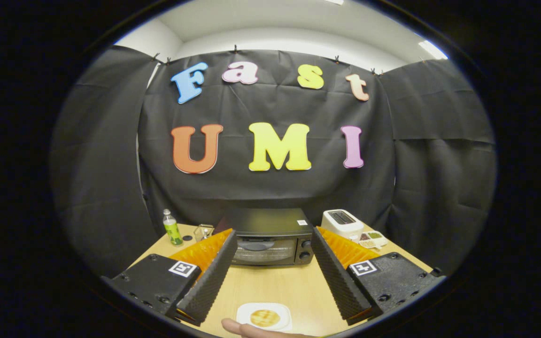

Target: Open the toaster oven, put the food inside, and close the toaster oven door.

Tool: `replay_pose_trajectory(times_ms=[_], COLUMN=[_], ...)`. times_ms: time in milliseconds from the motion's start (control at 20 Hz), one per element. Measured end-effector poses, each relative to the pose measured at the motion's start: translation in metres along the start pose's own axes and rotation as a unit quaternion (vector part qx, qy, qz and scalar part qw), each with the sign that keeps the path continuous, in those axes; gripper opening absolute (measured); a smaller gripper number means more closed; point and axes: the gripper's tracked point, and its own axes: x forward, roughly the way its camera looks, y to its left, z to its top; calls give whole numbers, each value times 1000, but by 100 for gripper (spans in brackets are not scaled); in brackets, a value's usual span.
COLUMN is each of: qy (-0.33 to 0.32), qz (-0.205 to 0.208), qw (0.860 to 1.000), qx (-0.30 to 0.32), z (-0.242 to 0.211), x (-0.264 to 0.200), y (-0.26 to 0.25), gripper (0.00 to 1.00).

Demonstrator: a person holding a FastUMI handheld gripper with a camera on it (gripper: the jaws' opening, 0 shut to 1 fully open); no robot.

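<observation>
The toaster oven [270,237] sits at the back of the wooden table [275,286], straight ahead of your gripper [270,281] and framed between its two fingers, well beyond their tips. Its glass door is shut, with the handle running across the top of the door and two knobs down the right side.

Your fingers stand wide apart and hold nothing — a good start, since the door comes first. Bring the gripper forward and level, line up on the middle of the handle, and take it from above or hook it so the pull swings the door down on its bottom hinge. I'd judge the oven light enough to slide, so pull slowly along the door's arc, not straight back. Stay off the knobs.

The food [265,318], a round golden piece, lies on a small white plate [284,311] close under the gripper, between the fingers and nearer to you than their tips. A fingertip of a hand [247,328] rests just at the plate's near rim.

Further out: a white toaster [342,221] stands right of the oven, and just in front of it a small divided dish [372,240] holds little heaps of something brown and green — too small to name. To the left stand a bottle [172,228] of green drink and a small clear container [203,232], its contents unclear.
</observation>
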Motion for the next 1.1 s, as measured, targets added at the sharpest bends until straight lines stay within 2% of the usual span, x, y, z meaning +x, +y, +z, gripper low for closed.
replay_pose_trajectory(times_ms=[700, 1100], qy=[70, 121], qz=[-7, 11], qw=[998, 992], qx=[4, -14], z=[-66, -114], x=[150, 220], y=[7, 33], gripper=[100, 100])
